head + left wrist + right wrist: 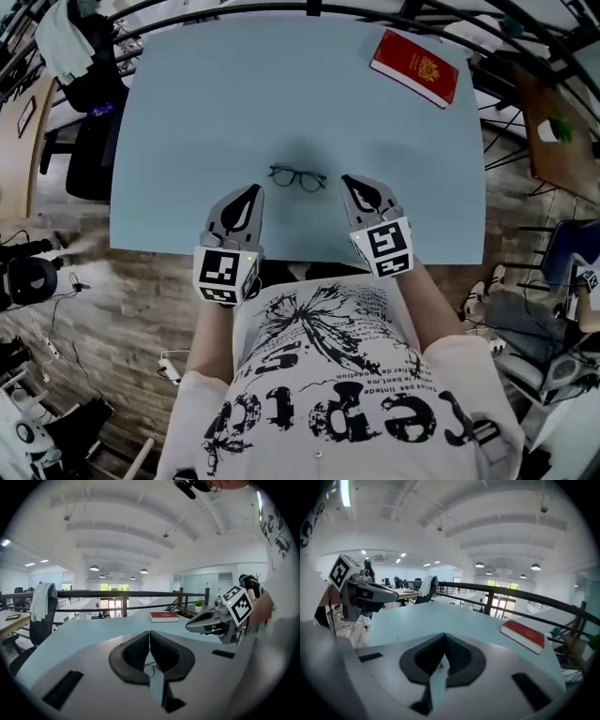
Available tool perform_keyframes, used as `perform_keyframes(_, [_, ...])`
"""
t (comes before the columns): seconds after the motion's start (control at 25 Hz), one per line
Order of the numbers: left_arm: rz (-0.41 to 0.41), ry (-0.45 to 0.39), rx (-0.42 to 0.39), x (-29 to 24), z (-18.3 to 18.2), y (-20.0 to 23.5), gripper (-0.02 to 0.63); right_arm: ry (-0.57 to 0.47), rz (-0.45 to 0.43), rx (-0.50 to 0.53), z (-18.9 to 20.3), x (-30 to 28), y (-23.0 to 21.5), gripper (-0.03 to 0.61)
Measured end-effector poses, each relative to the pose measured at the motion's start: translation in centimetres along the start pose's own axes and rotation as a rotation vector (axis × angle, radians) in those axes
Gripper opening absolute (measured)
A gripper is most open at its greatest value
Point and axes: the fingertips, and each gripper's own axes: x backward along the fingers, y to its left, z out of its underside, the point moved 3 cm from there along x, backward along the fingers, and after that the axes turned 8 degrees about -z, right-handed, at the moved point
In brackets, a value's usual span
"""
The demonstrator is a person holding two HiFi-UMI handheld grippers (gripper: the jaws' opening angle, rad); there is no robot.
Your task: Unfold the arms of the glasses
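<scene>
Nearest, left tool (251, 193): it hangs over the near edge of the counter (187, 112). Its jaws are pressed together with nothing between them. The tip points toward the glasses (297, 177) from their left and is clear of them.
Right tool (352, 185): it is about as far in as the left one, jaws likewise closed tight and empty. Its tip is near the right end of the frame and not touching it.
Glasses: a dark, thin-rimmed pair lies flat on the pale blue counter, between the two tool tips and just beyond them. The outline is compact, with no arm reaching out behind the lenses. So the arms look folded in, though the pair is small in view.
Red book (415, 67): it sits at the counter's far right corner, well apart, and seems to play no part here.
Done: nothing that shows. Neither tool has hold of the glasses, and neither arm is swung out.
Left: by my reading, the whole job. The jaws must part, one tool must steady the frame, and the other must swing each arm open in turn.
Stage: approach, at the very start.
</scene>
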Motion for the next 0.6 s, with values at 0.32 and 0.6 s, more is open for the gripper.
perform_keyframes(0.32, [0.207, 0.086, -0.086, -5.3, 2.1, 2.0, 0.018, 0.190, 0.058, -0.116, 3.6, -3.9, -0.9, 0.009])
perform_keyframes(0.6, [0.305, 0.150, -0.085, -7.7, 5.0, 2.1, 0.018, 0.491, -0.065, -0.057, 8.6, -7.1, -1.2, 0.041])
